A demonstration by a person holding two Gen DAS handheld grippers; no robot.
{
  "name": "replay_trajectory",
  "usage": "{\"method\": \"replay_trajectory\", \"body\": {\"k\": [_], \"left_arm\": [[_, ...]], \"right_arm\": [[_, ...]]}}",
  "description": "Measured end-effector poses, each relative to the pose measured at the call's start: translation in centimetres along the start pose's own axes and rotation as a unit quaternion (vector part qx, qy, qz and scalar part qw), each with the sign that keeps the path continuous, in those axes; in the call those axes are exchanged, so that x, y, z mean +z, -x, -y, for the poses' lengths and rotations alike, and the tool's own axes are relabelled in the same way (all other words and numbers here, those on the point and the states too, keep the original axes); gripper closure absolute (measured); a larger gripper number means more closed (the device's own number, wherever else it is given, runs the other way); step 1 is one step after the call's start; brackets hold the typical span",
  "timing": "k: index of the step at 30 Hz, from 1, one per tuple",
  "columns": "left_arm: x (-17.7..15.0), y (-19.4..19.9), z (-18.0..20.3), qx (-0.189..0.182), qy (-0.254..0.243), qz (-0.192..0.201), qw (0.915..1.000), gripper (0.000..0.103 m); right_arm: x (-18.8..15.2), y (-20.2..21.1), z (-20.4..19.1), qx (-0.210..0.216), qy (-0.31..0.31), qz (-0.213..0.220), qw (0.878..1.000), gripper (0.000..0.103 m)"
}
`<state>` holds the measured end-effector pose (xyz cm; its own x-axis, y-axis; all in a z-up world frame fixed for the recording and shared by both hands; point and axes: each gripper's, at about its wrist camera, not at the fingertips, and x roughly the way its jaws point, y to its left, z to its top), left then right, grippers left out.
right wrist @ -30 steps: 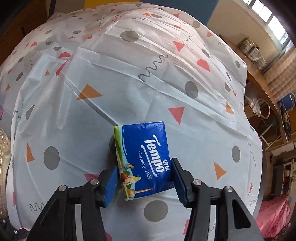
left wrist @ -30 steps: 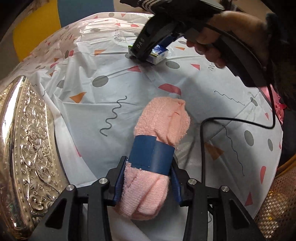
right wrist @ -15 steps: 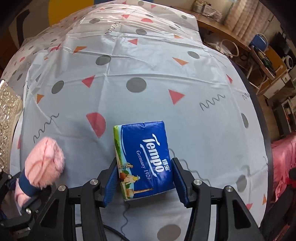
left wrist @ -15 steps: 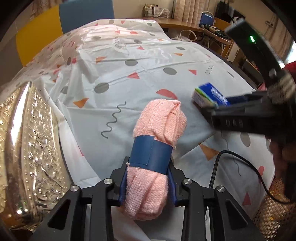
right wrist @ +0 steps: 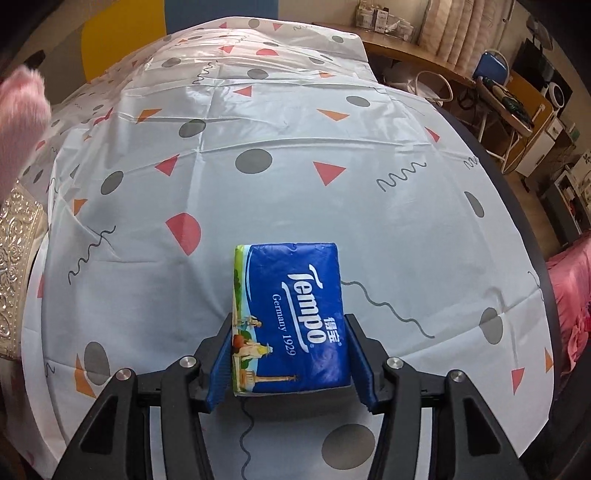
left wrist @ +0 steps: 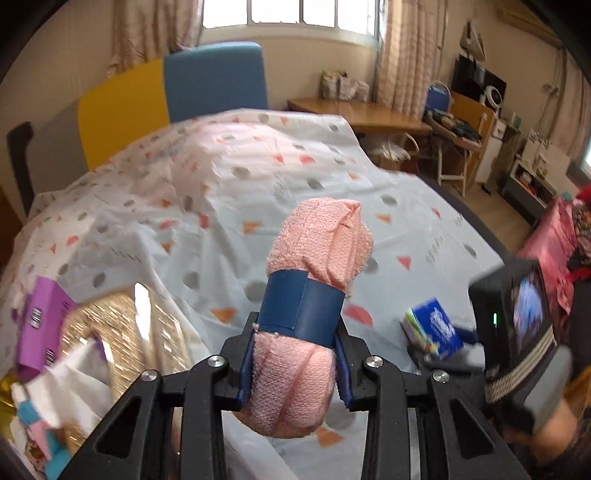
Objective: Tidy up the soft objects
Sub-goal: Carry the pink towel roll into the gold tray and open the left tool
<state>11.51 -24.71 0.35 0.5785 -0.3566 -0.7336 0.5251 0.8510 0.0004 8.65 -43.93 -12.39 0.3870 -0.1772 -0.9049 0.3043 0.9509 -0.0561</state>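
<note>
Patterned tablecloth point(right wrist: 295, 166), tissue pack point(right wrist: 291, 321) reading "Tempo Germany 1929"

window point(left wrist: 291, 13): bright daylight | curtains point(left wrist: 400, 48): beige | desk point(left wrist: 354, 114): wooden | chairs point(left wrist: 216, 79): perhaps blue, yellow

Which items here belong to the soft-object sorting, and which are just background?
Job: pink rolled towel in the left gripper; blue tissue pack in the right gripper; gold embossed tray.
Background: patterned tablecloth, chairs, wooden desk.

Table point(right wrist: 369, 206) w/ patterned cloth point(right wrist: 288, 122); embossed gold tray point(right wrist: 14, 266) on left edge.
</note>
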Motion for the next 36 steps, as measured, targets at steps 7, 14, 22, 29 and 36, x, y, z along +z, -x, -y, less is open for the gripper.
{"method": "replay_trajectory", "body": {"k": [7, 14, 22, 29, 36], "left_arm": [[2.1, 3.1, -3.9, 0.031, 0.028, 0.049, 0.9979, 0.067], [1.9, 6.1, -6.3, 0.053, 0.041, 0.086, 0.994, 0.067], [0.2, 8.9, -8.6, 0.056, 0.065, 0.105, 0.9908, 0.067], [-1.4, 11.1, -10.5, 0.063, 0.075, 0.114, 0.9886, 0.067], [-3.8, 13.1, -13.9, 0.068, 0.102, 0.116, 0.9857, 0.067]], "right_arm": [[-1.0, 1.2, -2.2, -0.029, 0.028, 0.028, 0.999, 0.05], [-1.2, 1.4, -2.8, -0.039, 0.039, 0.037, 0.998, 0.05], [-1.3, 1.2, -2.4, -0.029, 0.032, 0.041, 0.998, 0.05], [-1.4, 1.1, -2.2, -0.022, 0.025, 0.051, 0.998, 0.05], [-1.6, 1.1, -2.4, -0.027, 0.038, 0.067, 0.997, 0.05]]}}
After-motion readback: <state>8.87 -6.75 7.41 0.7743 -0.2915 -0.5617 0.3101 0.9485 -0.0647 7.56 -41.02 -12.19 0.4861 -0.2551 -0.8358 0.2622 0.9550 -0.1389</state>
